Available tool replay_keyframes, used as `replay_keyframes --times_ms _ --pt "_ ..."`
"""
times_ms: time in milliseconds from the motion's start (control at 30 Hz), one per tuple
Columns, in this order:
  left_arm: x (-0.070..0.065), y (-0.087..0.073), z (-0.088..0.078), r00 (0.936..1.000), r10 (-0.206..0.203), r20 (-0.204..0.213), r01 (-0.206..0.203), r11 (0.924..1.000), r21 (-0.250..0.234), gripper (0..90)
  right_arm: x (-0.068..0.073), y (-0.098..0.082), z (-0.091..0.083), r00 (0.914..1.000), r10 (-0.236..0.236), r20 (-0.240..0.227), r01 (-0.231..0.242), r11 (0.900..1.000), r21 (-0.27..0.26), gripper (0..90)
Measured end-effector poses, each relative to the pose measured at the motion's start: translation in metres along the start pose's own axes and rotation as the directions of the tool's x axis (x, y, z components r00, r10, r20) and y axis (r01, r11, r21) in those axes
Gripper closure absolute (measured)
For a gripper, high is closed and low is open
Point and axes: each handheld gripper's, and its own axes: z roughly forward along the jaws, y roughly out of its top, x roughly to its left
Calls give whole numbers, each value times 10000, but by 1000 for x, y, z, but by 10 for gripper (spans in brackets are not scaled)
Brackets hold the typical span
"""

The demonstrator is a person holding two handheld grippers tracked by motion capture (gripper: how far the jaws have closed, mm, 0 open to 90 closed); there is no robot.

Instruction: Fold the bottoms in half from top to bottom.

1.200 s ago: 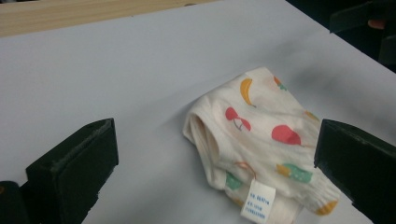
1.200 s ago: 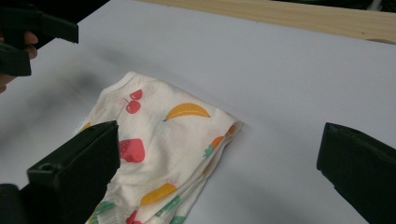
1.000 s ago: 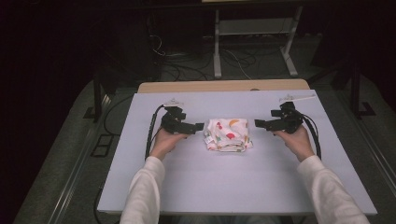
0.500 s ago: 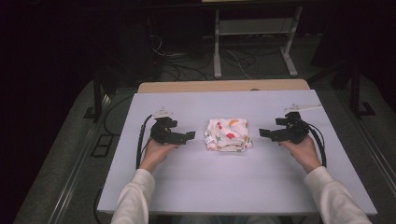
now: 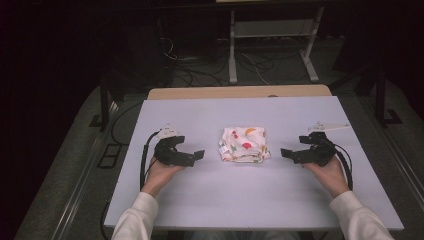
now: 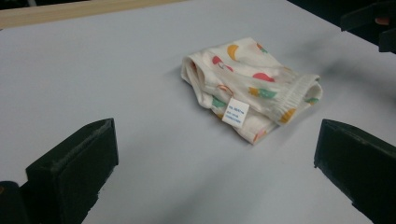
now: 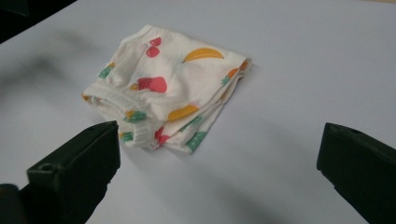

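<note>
A small folded white cloth (image 5: 244, 144) printed with coloured fruit lies at the middle of the pale table (image 5: 250, 200). My left gripper (image 5: 195, 157) rests to its left, jaws wide open and pointing at it, a short gap away. To the cloth's right, my right gripper (image 5: 290, 150) stands open too, with nothing in it. In the left gripper view the cloth (image 6: 252, 86) shows a white label and an elastic edge ahead of the left gripper (image 6: 215, 140). In the right gripper view the cloth (image 7: 168, 88) lies ahead and left of the right gripper (image 7: 219, 144).
A wooden strip (image 5: 240, 92) runs along the table's far edge. Beyond it, on the dark floor, stand a metal frame (image 5: 270, 50) and loose cables. The table surface around the cloth is bare.
Both grippers have drawn away from the cloth, outward and toward the person. The cloth stays folded in the same place.
</note>
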Motion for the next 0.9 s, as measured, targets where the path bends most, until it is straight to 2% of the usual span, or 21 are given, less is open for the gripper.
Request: replay_keyframes --times_ms 333,667,800,900 --pt "-10 -17 -13 9994 327 -90 -327 9995 -8 0 13 -14 -10 9994 -224 -253 222 9997 -84 0" --pt "-18 -39 -27 9976 521 -451 -539 9977 -411 0 18 -34 -27 9990 -291 -345 282 9993 -249 0" --pt "-23 -44 -30 9958 766 -501 -788 9959 -437 0 19 -44 -34 9987 -310 -398 293 9987 -409 0" --pt "-27 -48 -32 9961 764 -435 -786 9956 -517 0 20 -50 -38 9985 -359 -405 340 9984 -450 0"
